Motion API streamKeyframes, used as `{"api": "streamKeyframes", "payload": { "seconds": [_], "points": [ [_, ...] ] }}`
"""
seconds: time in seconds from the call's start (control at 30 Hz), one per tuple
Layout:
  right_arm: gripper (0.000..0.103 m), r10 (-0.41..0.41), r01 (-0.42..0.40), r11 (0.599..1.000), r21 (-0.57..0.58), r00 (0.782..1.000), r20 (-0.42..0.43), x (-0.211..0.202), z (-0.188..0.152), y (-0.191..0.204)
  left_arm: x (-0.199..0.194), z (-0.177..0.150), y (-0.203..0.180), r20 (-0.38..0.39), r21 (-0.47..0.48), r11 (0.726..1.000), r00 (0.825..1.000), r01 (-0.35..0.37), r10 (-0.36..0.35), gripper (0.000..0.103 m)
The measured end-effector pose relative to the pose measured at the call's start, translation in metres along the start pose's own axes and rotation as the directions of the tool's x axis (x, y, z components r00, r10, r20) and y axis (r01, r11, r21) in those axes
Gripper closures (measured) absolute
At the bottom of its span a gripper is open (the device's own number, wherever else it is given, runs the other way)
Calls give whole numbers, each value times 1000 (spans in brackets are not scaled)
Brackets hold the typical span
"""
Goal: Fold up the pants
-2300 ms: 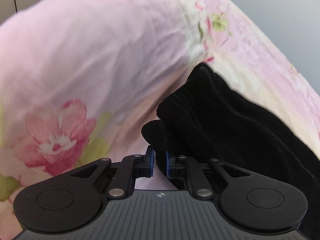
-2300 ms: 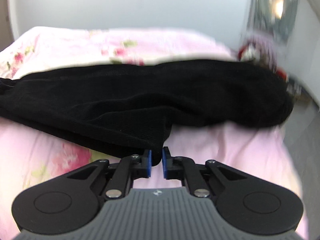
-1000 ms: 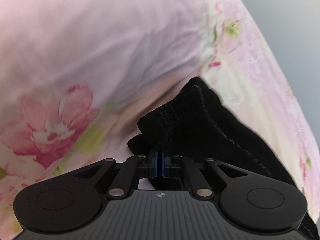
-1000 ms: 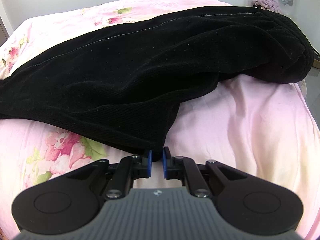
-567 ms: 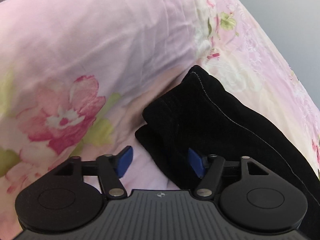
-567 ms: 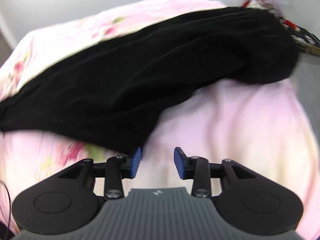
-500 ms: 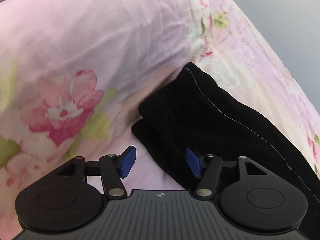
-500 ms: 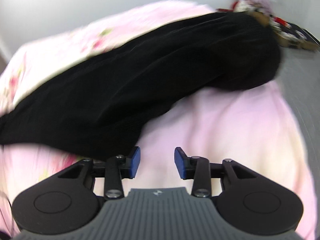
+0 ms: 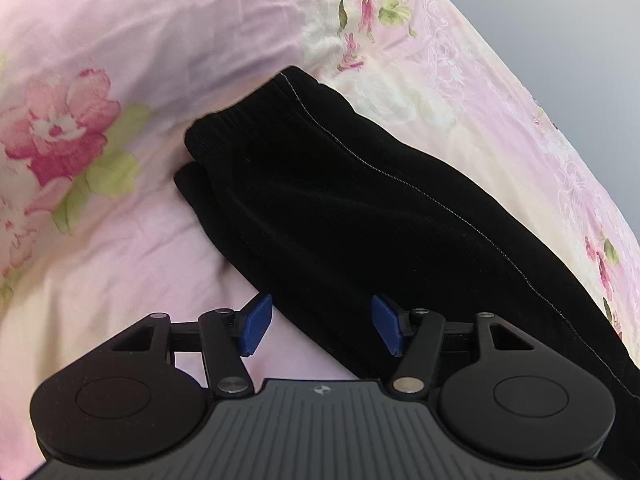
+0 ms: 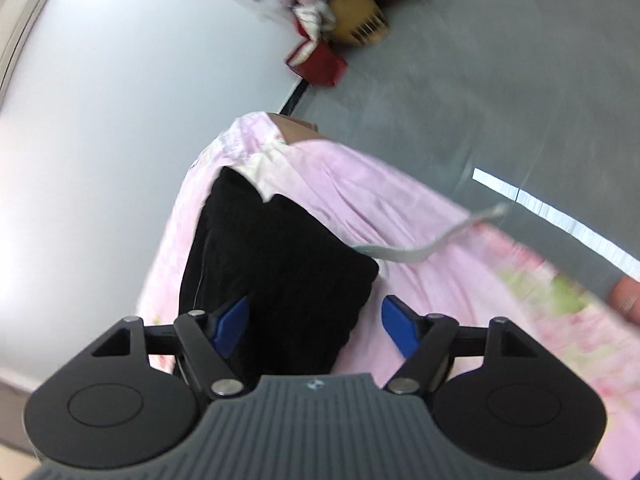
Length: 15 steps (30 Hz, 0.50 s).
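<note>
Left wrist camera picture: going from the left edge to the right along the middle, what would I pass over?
Large pink flower printed on the bedsheet → plain pink stretch of floral bedsheet → black ribbed-cuff pants with a pale side seam → pink lace-patterned bedsheet border → grey floor beyond the bed.

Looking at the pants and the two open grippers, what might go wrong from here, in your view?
The cuffs lie staggered, one leg end jutting past the other, so the next fold may come out uneven. The pants reach close to the edge of the bedsheet, so a careless tug could drag them off. The left gripper and right gripper both stand open, holding nothing, and a regrasp may pinch only one layer.
</note>
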State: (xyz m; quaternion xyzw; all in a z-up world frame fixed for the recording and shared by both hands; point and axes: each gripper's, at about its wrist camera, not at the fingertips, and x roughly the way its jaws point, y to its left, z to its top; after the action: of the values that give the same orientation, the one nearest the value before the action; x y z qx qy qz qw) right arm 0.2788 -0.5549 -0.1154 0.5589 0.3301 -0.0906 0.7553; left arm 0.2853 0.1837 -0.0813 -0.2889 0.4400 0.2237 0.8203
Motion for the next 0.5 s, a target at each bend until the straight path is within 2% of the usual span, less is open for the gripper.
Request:
{"api": "streamKeyframes", "payload": {
  "seconds": [0.1,0.2,0.23,0.27,0.3,0.37,0.4,0.43,0.5],
  "points": [
    [27,95,-92,992,81,995,-33,27,9,-14,11,-6,-10,-21,-23,1000,1000,-14,14,35],
    [28,164,-154,973,171,985,-47,46,12,-32,27,-9,-18,-19,-17,997,997,-70,70,35],
    [31,160,-149,972,180,986,-47,49,13,-34,32,-9,-19,-23,-23,996,996,-82,81,35],
    [42,147,-137,977,161,988,-52,49,15,-29,36,-9,-21,-27,-26,995,995,-92,91,35],
    [53,128,-122,987,103,990,-56,45,21,-19,39,-9,-22,-31,-25,994,994,-103,103,36],
    [61,105,-108,992,-70,993,-46,32,33,12,43,-7,-27,-40,-7,992,991,-128,128,36],
    [64,92,-97,976,-192,995,-35,25,39,35,44,-6,-29,-44,6,991,990,-136,136,37],
    [65,70,-72,938,-339,997,-18,19,43,62,45,-5,-32,-49,23,989,988,-146,147,37],
    [67,6,-7,848,-530,1000,-2,21,47,97,48,-2,-35,-61,40,986,985,-159,162,37]
  ]
}}
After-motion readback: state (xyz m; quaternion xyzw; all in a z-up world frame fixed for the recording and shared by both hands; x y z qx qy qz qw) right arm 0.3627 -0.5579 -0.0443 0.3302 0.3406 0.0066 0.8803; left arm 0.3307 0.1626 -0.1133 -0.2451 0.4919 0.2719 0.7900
